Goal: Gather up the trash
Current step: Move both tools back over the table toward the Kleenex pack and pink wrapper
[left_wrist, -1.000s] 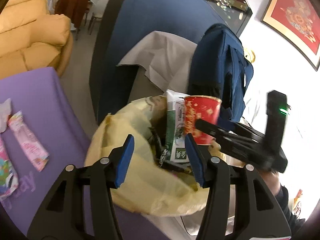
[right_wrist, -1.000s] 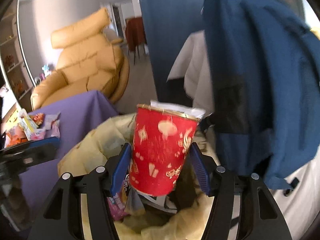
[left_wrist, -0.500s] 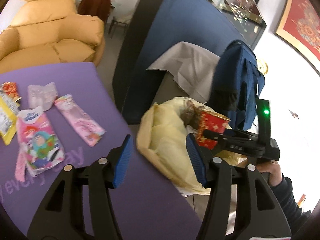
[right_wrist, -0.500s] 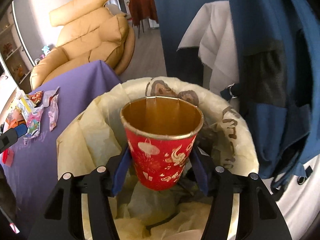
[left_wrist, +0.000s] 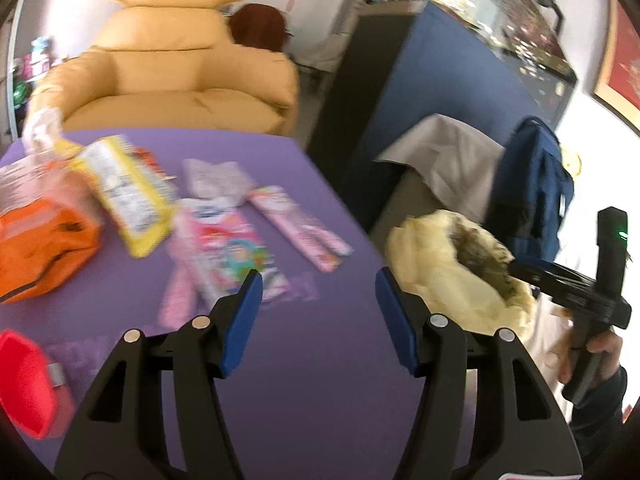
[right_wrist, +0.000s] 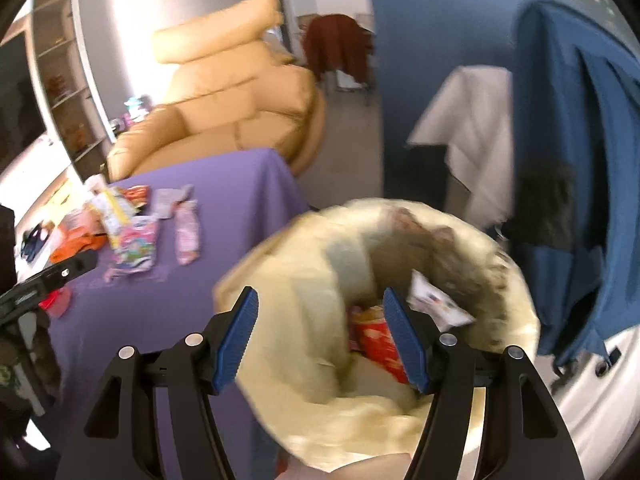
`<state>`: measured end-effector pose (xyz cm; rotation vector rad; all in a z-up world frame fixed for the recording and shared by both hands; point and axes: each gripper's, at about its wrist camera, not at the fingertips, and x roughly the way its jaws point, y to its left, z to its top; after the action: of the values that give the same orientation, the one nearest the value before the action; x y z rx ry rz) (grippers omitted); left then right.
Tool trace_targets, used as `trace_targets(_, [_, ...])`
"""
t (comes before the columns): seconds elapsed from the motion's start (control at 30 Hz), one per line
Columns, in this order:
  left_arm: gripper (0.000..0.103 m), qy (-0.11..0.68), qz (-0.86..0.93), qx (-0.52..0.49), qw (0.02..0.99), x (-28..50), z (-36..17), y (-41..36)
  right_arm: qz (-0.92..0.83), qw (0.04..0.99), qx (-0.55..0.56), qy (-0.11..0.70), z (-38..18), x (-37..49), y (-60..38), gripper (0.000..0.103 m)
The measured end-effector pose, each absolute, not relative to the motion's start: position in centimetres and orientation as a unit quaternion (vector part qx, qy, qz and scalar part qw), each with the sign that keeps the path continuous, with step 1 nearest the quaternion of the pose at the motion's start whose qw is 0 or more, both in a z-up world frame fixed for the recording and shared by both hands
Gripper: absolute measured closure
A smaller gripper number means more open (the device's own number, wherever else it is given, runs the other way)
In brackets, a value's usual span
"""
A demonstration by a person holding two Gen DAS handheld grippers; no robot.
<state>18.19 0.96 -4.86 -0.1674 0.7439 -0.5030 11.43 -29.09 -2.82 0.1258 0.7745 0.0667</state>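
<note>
I am spreading my right tool (right_wrist: 320, 340) over the pale yellow trash bag (right_wrist: 304, 280), the red paper cup (right_wrist: 376, 340) lying inside; my left tool (left_wrist: 318, 320), opening empty, is facing wrappers (left_wrist: 224, 248) near the purple tabletop's (left_wrist: 320, 400) edge.

Colours on the purple tabletop (left_wrist: 320, 380)
A pale yellow trash bag (right_wrist: 320, 360), a red patterned cup (right_wrist: 376, 344) and a yellow packet (left_wrist: 128, 200) are seen.

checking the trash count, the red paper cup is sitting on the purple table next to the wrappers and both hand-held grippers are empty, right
Not quite. The red paper cup is not on the purple table; it lies inside the yellow trash bag, as the right wrist view shows. The wrappers are on the table, and both the left hand-held gripper and right hand-held gripper are empty, jaws opening.
</note>
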Motion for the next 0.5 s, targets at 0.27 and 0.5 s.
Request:
trace_targets(0.27, [0.047, 0.384, -0.159, -0.092, 0.905, 19.0, -6.2, 6.0, 0.113, 0.922, 0.047, 0.368, -3.1, 13.2, -22.1, 0.041])
trace_targets(0.5, [0.047, 0.4, -0.162, -0.105, 0.896, 19.5, -7.2, 6.6, 0.136, 0.917, 0.027, 0.373, -4.4, 15.2, -17.7, 0.041])
